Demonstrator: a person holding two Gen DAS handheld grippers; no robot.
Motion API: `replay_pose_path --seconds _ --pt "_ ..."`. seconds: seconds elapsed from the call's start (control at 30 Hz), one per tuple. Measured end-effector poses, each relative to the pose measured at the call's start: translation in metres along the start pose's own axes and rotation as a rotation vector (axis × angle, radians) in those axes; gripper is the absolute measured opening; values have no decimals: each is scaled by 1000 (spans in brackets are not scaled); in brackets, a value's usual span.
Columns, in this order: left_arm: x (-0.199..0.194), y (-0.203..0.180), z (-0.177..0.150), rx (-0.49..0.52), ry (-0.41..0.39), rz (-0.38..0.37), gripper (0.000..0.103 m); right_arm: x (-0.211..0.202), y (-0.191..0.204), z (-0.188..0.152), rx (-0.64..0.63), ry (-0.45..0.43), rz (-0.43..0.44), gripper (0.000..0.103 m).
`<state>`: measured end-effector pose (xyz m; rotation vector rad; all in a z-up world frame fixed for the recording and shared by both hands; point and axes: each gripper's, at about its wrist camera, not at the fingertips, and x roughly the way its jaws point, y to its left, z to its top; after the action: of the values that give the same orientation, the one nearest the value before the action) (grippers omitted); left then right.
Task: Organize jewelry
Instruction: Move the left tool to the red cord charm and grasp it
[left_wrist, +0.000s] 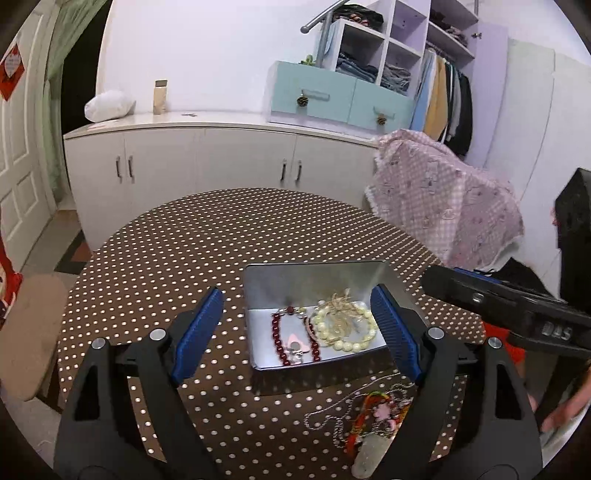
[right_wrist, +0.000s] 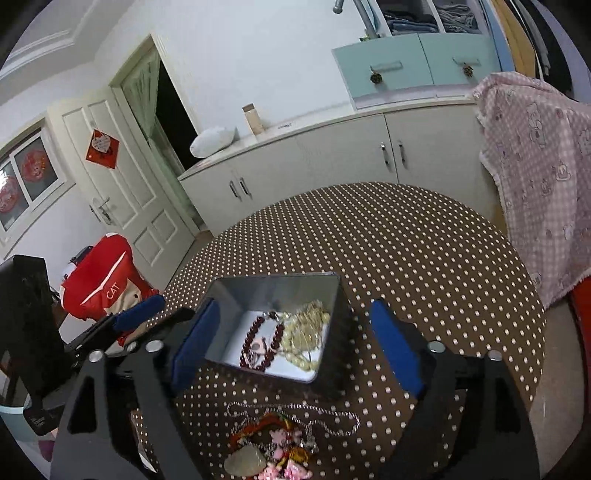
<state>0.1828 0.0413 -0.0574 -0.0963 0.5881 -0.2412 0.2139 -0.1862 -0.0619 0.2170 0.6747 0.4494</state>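
My left fingers (left_wrist: 297, 328) are spread wide with nothing in them. My right fingers (right_wrist: 295, 343) are spread wide too, and hold nothing. The metal box (left_wrist: 314, 273) sits in the middle of the dotted bench (left_wrist: 166, 258). In it lie a red bead string (left_wrist: 277, 332) and a pearl bracelet (left_wrist: 345, 326). A silver chain (right_wrist: 295, 410) and colorful charms (right_wrist: 280, 435) lie on the bench near my edge, just beside the box.

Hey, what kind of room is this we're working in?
Most likely a bedroom or dressing room in a home. An open wardrobe with hanging clothes and shelves of folded ones stands at the back, a long white cabinet runs along the wall, and jewelry fills a metal tin on a polka-dot table.
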Motion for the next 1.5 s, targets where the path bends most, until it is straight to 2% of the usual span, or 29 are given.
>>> replay_pose_path --seconds 0.1,0.37,0.73,0.97,1.17,1.27,1.43,1.47,1.5 --pt "-1 3 -1 -3 12 11 81 -5 4 -3 -19 4 -6 88" --pt "-13 12 -6 -28 11 44 81 -11 0 -16 6 1 -39 92" --pt "-33 33 -26 -76 20 77 83 -9 -5 -43 24 54 -73 92" --pt "-32 25 -40 -52 60 53 84 -10 -15 -58 47 72 -74 92" --pt "-18 12 -55 -14 126 40 84 -10 -24 -72 64 96 -65 92" --pt "-11 3 -62 5 158 -7 84 -13 -30 -77 80 94 -66 92" --pt "-7 -17 -69 78 166 -80 83 -18 -40 -85 107 97 -59 92" --pt "-6 -21 -71 91 164 -94 82 -19 -42 -87 109 97 -59 92" --pt "-6 -25 -73 105 162 -102 76 -20 -44 -89 112 97 -60 92"
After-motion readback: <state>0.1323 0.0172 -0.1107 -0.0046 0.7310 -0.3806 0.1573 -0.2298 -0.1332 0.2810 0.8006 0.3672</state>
